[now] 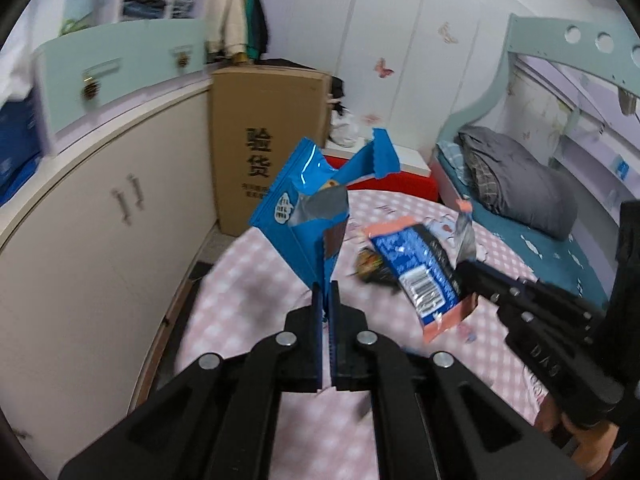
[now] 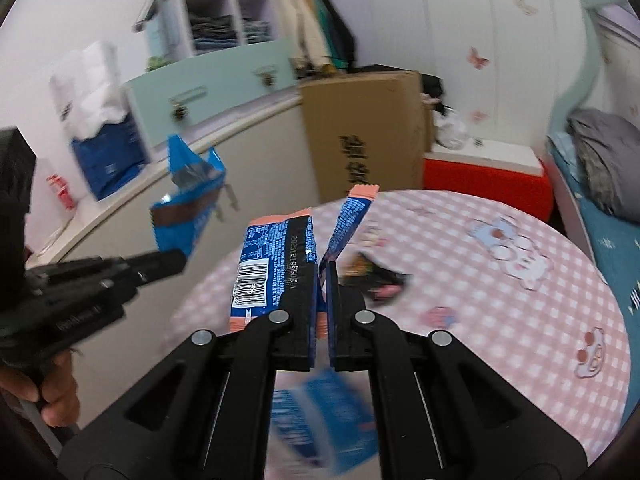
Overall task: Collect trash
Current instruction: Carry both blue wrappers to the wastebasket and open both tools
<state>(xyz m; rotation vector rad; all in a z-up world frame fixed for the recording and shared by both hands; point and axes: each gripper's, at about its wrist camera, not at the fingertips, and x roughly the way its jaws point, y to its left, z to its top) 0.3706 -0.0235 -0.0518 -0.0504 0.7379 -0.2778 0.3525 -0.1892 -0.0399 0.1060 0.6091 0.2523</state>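
My left gripper [image 1: 327,286] is shut on a torn light-blue snack wrapper [image 1: 304,208] and holds it up above the pink checked table [image 1: 248,320]. It also shows in the right wrist view [image 2: 188,216]. My right gripper [image 2: 323,268] is shut on a dark-blue wrapper with salmon edges and a barcode [image 2: 272,264], seen in the left wrist view [image 1: 420,272] too. A dark crumpled wrapper [image 2: 376,276] lies on the table just beyond the right gripper. A blurred blue wrapper [image 2: 324,416] is below the right gripper.
A tall cardboard box [image 1: 264,140] stands beyond the table against a cream cabinet [image 1: 100,240]. A red and white box [image 2: 484,176] sits behind the table. A bed with a grey pillow [image 1: 516,176] is to the right.
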